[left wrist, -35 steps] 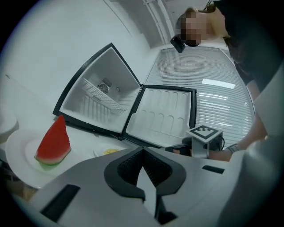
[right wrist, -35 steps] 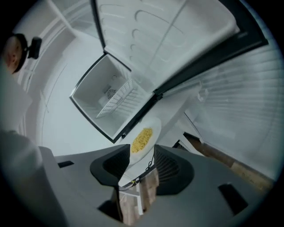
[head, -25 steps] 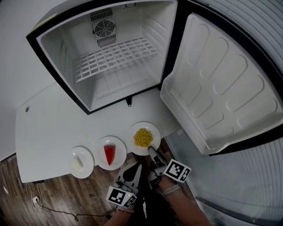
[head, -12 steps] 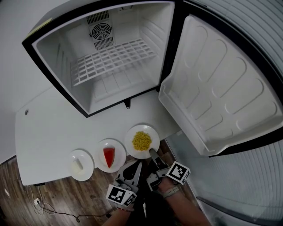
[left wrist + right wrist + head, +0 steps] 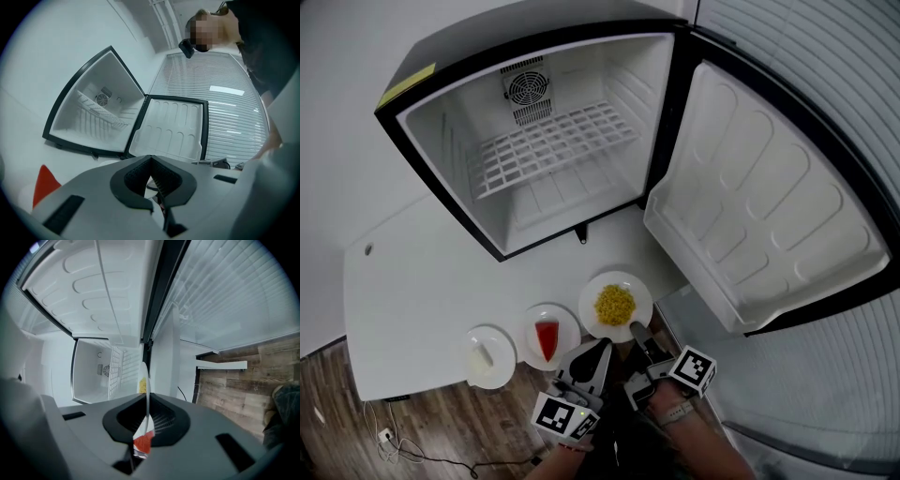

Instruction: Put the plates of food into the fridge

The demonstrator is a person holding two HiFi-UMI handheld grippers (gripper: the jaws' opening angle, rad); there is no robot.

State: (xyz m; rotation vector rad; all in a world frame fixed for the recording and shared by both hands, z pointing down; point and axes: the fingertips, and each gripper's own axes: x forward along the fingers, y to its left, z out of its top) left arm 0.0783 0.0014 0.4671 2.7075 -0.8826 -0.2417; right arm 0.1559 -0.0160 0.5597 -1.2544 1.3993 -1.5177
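right tongs [image 5: 636, 330] closing on the rim of the plate of corn [image 5: 615, 305]; left tongs [image 5: 604, 347] clenched; fridge [image 5: 441, 155] stands open.

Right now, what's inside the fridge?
Inside the fridge is a white wire shelf and a round fan grille at the back. No plates or food show in there. The shelf partly covers the fridge floor, so some of it shows only through the wires.
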